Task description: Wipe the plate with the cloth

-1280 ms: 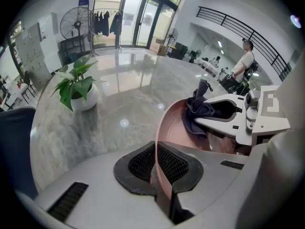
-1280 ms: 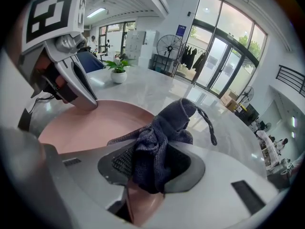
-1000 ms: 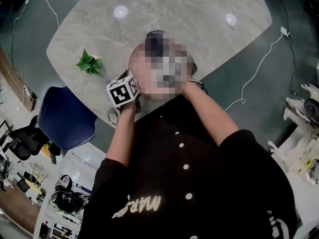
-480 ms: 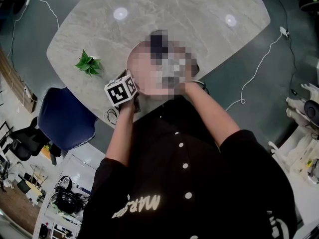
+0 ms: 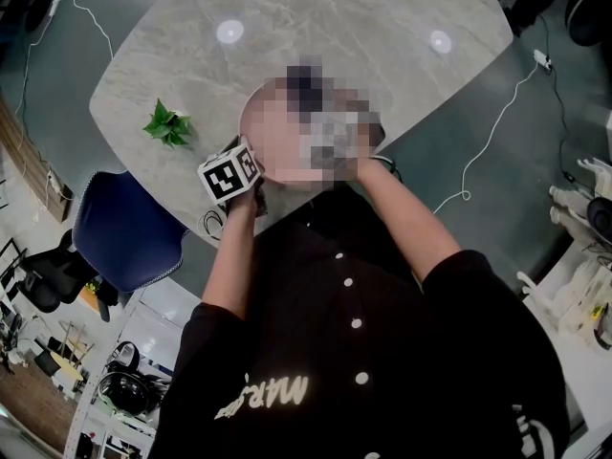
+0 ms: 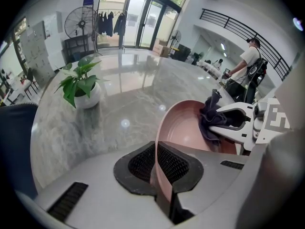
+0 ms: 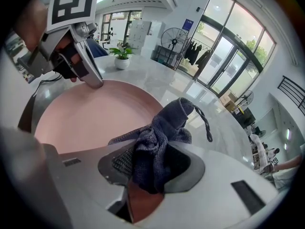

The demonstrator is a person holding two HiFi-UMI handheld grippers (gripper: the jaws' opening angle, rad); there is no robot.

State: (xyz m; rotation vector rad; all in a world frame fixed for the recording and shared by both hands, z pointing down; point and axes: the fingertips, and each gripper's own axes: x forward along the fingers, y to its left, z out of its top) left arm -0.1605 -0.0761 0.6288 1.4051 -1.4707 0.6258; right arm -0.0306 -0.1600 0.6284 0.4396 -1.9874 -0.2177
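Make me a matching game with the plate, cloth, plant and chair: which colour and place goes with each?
1 plate
2 cloth
3 plant
4 chair

A dark blue-grey, pinched in the right gripper
B green, in a white pot
C blue, beside the table
D pink, rim clamped by the left gripper

Pairs: 1-D, 2-A, 3-B, 4-C

In the head view, mosaic hides the plate [image 6: 183,128], cloth [image 7: 155,144] and right tongs [image 7: 151,168].
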